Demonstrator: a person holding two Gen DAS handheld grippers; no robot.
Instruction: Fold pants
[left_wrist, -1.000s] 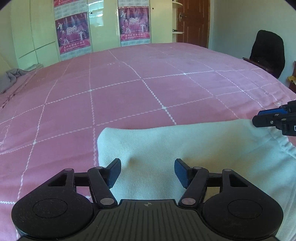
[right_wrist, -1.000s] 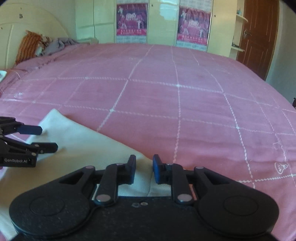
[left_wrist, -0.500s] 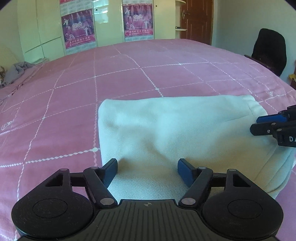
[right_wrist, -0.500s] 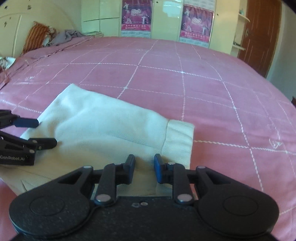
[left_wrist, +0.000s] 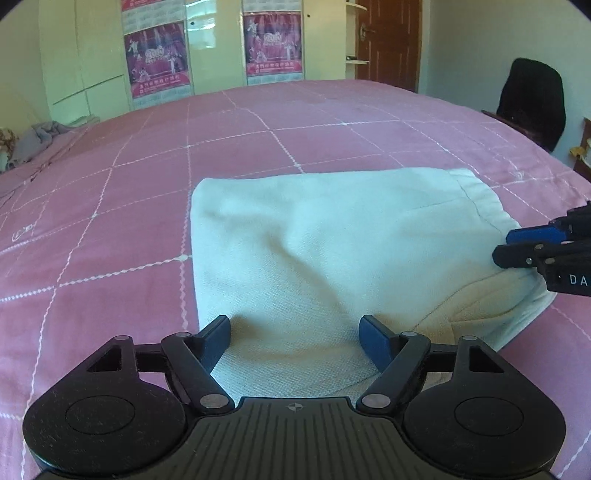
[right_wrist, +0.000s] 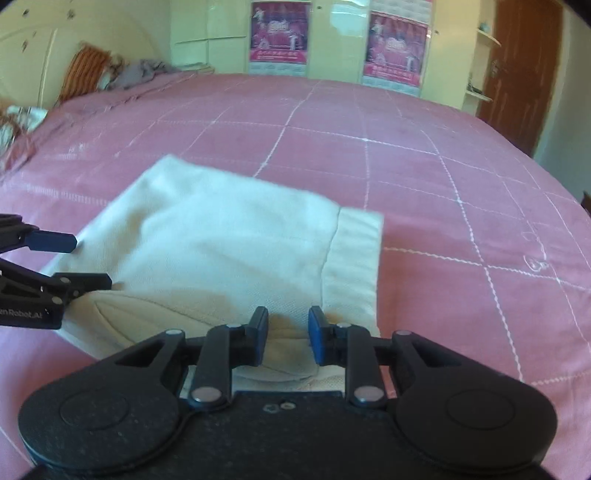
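Left wrist view showed the left gripper (left_wrist: 293, 338) spread wide over the near edge of the pants (left_wrist: 332, 240), gripping nothing. The right gripper (right_wrist: 283, 334) stood narrowly parted at the waistband end. The pants lay folded on the bed (left_wrist: 110, 221), long axis running between both grippers.

left tongs (left_wrist: 294, 332): black body, blue pads, silver rivets | right tongs (right_wrist: 284, 334): same, white lettering

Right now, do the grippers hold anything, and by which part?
Nothing held: left gripper and right gripper stand open over the folded cream cloth pants.
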